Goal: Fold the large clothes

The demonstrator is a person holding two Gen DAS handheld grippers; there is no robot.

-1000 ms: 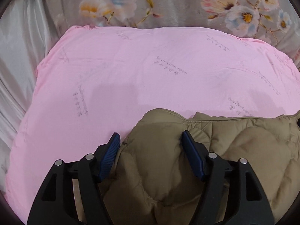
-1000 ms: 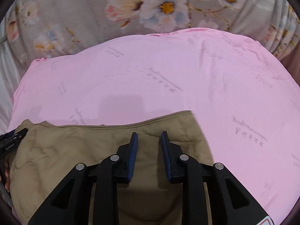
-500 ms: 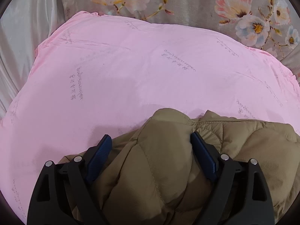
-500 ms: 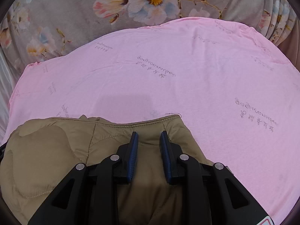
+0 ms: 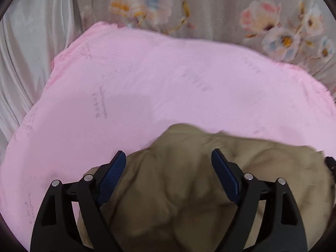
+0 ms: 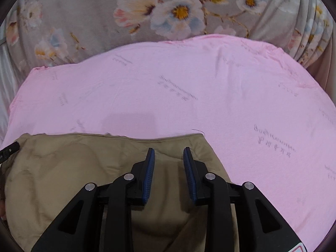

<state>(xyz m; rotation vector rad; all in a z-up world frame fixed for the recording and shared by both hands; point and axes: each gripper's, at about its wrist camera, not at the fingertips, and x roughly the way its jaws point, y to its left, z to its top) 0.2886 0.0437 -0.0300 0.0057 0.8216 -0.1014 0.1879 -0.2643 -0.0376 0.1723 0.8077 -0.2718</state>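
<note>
Ahead of both my grippers a pink sheet (image 5: 168, 79) spreads wide and bare. Past its far edge lies a floral cover (image 6: 88, 21), and off to the left of my left gripper (image 5: 169, 163) hang pale folds (image 5: 27, 58). A second ago the sheet's far edge sat higher in my left view; now more floral cover shows beyond it.

The jacket (image 5: 178, 189), padded and khaki, lies under and between my jaws at the sheet's near side. Its long axis runs side to side across both views. In my right view its straight edge runs level just beyond my fingertips and ends in a corner to their right. In my left view its rounded end bulges ahead of the jaws, where a second ago it was gathered tighter between them.

My left jaws are spread wide and easing inward, padding between them, the pads clear of it. My right gripper (image 6: 169, 163) was narrower a second ago; its jaws are opening, a fold between them, pads no longer pressing it.
</note>
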